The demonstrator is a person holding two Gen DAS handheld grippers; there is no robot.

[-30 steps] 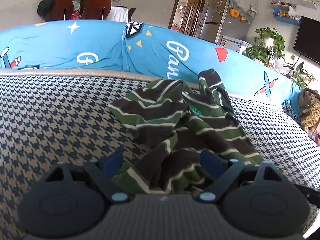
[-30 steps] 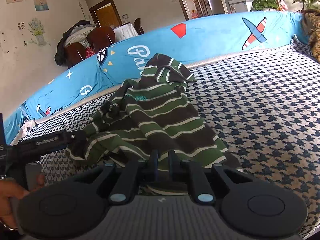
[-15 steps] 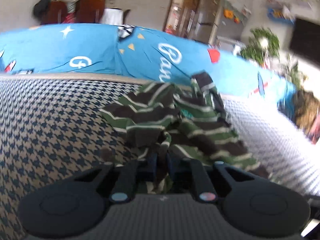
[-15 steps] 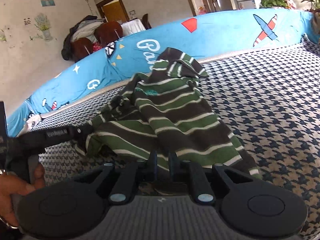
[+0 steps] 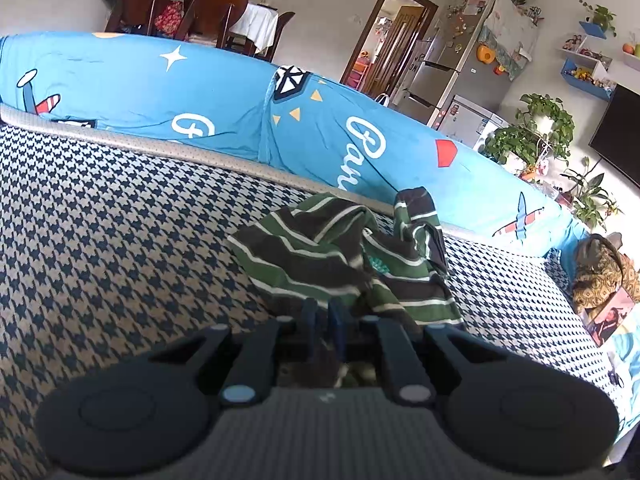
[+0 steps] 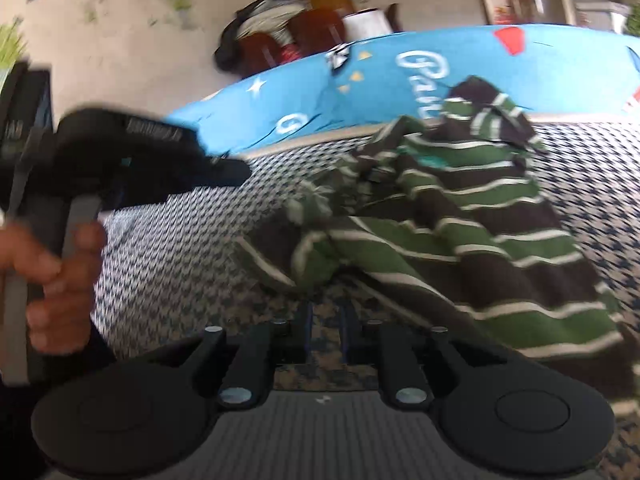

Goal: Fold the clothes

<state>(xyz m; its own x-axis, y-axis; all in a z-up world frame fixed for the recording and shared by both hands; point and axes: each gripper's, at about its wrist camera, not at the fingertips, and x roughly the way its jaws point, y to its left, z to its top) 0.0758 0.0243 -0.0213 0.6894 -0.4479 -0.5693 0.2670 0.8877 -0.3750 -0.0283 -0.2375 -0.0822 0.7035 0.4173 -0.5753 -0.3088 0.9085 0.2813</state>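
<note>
A green, brown and white striped shirt (image 5: 340,256) lies crumpled on the houndstooth cushion (image 5: 120,240). My left gripper (image 5: 322,320) is shut on the shirt's near edge, and a fold of cloth shows behind its fingers. The blurred right wrist view has the same shirt (image 6: 460,216) up and to the right. My right gripper (image 6: 326,320) sits low over the cushion (image 6: 168,264) with its jaws opening; only the houndstooth pattern shows in the narrow gap. A hand (image 6: 52,264) holds the left gripper's body (image 6: 132,156) at the left of that view.
A blue printed backrest (image 5: 240,120) runs along the cushion's far edge. A patterned brown cloth or cushion (image 5: 600,268) lies at the far right end. Beyond are chairs (image 5: 180,4), a fridge (image 5: 460,64) and plants (image 5: 536,132).
My left gripper closed on the shirt's near edge and rose a little. My right gripper slid left off the hem that it pinched, and its jaws have parted slightly.
</note>
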